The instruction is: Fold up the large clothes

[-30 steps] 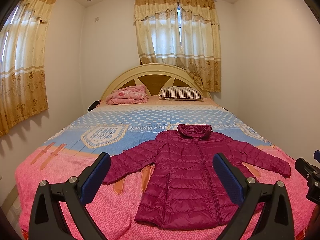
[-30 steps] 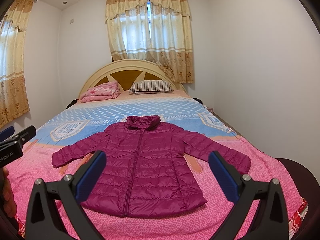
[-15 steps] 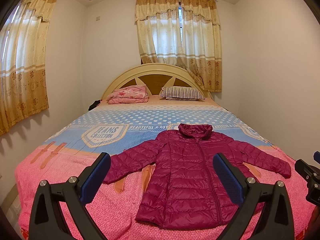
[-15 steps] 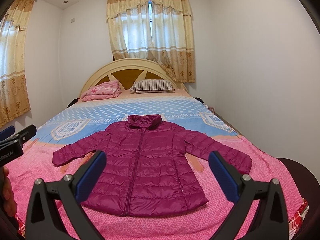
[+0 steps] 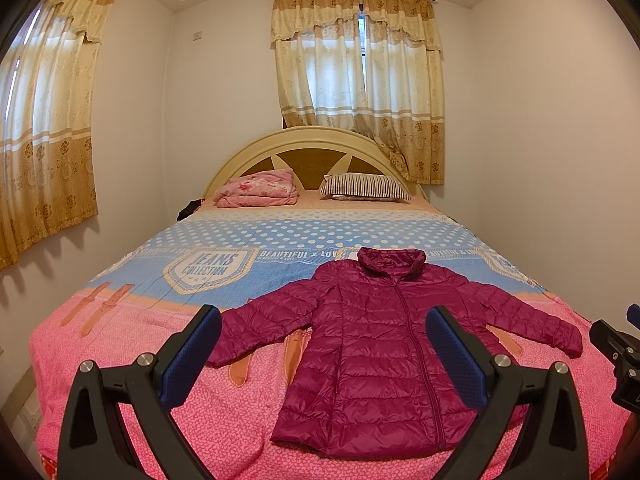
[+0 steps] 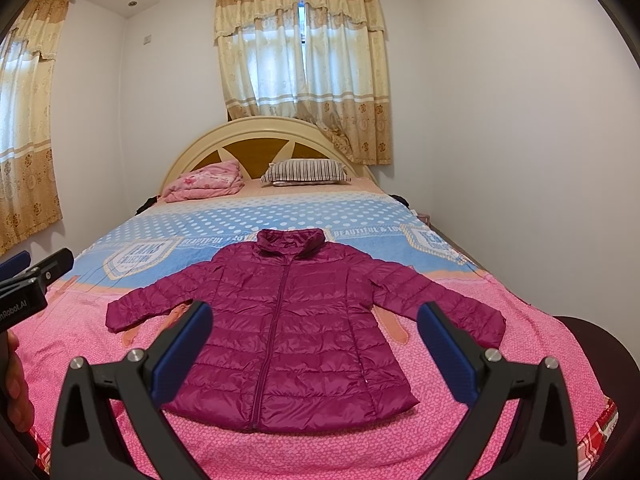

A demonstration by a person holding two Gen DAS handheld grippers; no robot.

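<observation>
Bedroom walls and curtains frame a bed [image 5: 132,320] whose pink and blue cover carries the jacket [image 5: 384,340], laid flat, zipped and face up at lower centre, sleeves spread. Both the left claw [image 5: 324,350] and right claw [image 6: 316,344] hang released and empty, apart from the cloth, so the first fold likely wants a sleeve cuff pinched and carried across the chest without dragging the slippery body. Pillow [image 5: 366,187] and blanket [image 5: 260,188] sit well clear near the headboard; nothing blocks the way.

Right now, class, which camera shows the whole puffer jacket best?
The right wrist view: the magenta puffer jacket lies centred, both cuffs visible. In the left wrist view it sits off-centre, one finger covering its hem corner.
</observation>
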